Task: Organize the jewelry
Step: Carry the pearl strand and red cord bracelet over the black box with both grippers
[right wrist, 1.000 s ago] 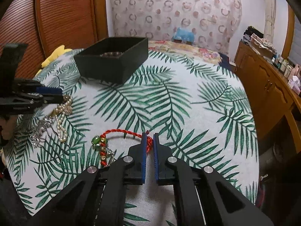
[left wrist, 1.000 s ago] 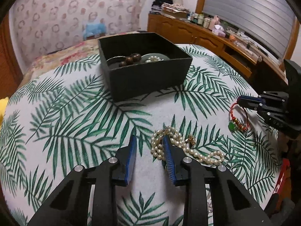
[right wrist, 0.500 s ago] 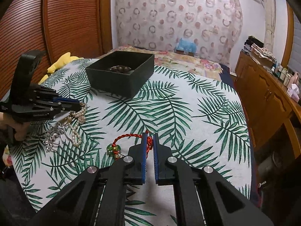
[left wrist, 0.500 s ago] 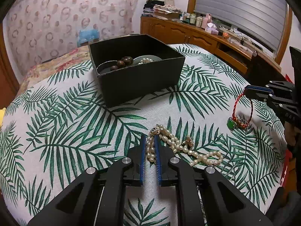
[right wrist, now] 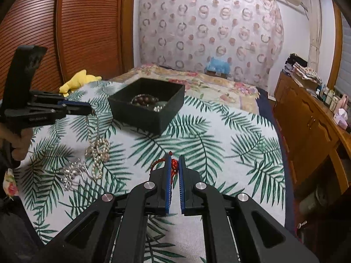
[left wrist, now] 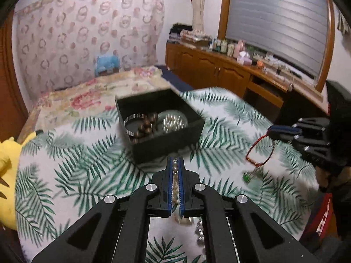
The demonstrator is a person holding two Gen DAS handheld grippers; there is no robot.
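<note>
Your left wrist cam looks along its fingers, close above the palm-leaf cloth [left wrist: 65, 164], toward the black box [left wrist: 158, 129]. Right cam faces it from further right. Both share box [right wrist: 147, 107] and cloth [right wrist: 219, 144].

The pearl necklace [right wrist: 98, 148] hangs in a long strand, its lower end bunched on the leaf-print cloth next to a silver chain [right wrist: 72, 174]. The red cord bracelet [left wrist: 261, 151] dangles as a loop with a green charm at the bottom. The black box [right wrist: 147, 104], open-topped, already holds brown beads, a metal bangle and pearls.
</note>
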